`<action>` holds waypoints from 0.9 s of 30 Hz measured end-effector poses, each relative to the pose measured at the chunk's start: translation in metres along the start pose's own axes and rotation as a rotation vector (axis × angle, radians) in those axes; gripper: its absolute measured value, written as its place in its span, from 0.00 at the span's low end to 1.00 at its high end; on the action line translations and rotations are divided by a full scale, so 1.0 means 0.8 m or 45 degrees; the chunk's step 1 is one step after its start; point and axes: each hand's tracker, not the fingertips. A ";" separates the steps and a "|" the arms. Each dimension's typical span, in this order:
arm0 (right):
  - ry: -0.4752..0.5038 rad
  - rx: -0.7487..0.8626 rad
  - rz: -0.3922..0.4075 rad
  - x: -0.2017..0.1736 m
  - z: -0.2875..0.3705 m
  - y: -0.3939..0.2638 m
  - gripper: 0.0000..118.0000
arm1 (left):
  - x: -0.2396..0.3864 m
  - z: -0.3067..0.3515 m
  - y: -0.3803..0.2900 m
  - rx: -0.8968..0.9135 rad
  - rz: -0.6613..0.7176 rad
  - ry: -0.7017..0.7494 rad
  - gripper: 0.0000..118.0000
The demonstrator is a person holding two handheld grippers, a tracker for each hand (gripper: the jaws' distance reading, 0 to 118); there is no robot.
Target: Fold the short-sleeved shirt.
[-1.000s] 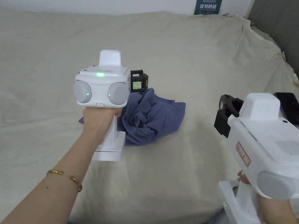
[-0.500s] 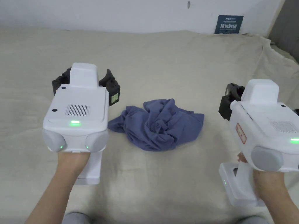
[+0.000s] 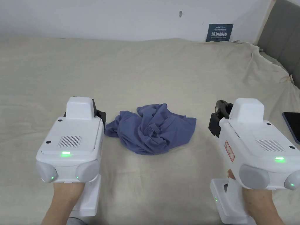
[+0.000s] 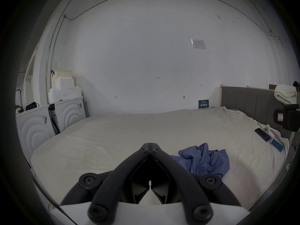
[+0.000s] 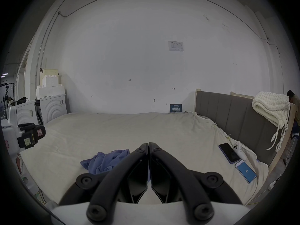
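Observation:
A blue short-sleeved shirt (image 3: pixel 151 128) lies crumpled in a heap on the beige bed sheet (image 3: pixel 152 73), midway between the two hand-held grippers. It also lies ahead and right of the jaws in the left gripper view (image 4: pixel 204 159) and ahead and left in the right gripper view (image 5: pixel 105 161). The left gripper (image 4: pixel 150 145) is shut with nothing in it and sits just left of the heap (image 3: pixel 98 112). The right gripper (image 5: pixel 148 145) is shut and empty too, held right of the shirt (image 3: pixel 218 115), apart from it.
Two phones (image 5: pixel 228 153) and a small white device (image 5: pixel 239 149) lie at the bed's right edge by the grey headboard (image 5: pixel 235 113), which carries a white knitted blanket (image 5: pixel 271 108). A dark sign (image 3: pixel 219 32) leans on the far wall. White cabinets (image 4: pixel 48 119) stand left of the bed.
The left gripper came off the shirt, drew back to the left and went from jaws spread to shut. The right gripper stayed on the right. The head camera tilted up.

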 end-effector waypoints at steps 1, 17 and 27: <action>0.001 0.001 -0.006 0.001 0.001 0.000 0.00 | 0.001 0.003 -0.002 -0.005 0.000 0.000 0.00; -0.006 -0.066 0.038 0.007 -0.015 0.005 0.13 | -0.001 0.008 -0.009 -0.030 0.046 0.001 0.00; 0.011 -0.471 0.004 0.019 -0.123 0.032 1.00 | -0.002 -0.011 -0.007 -0.043 0.046 -0.013 0.00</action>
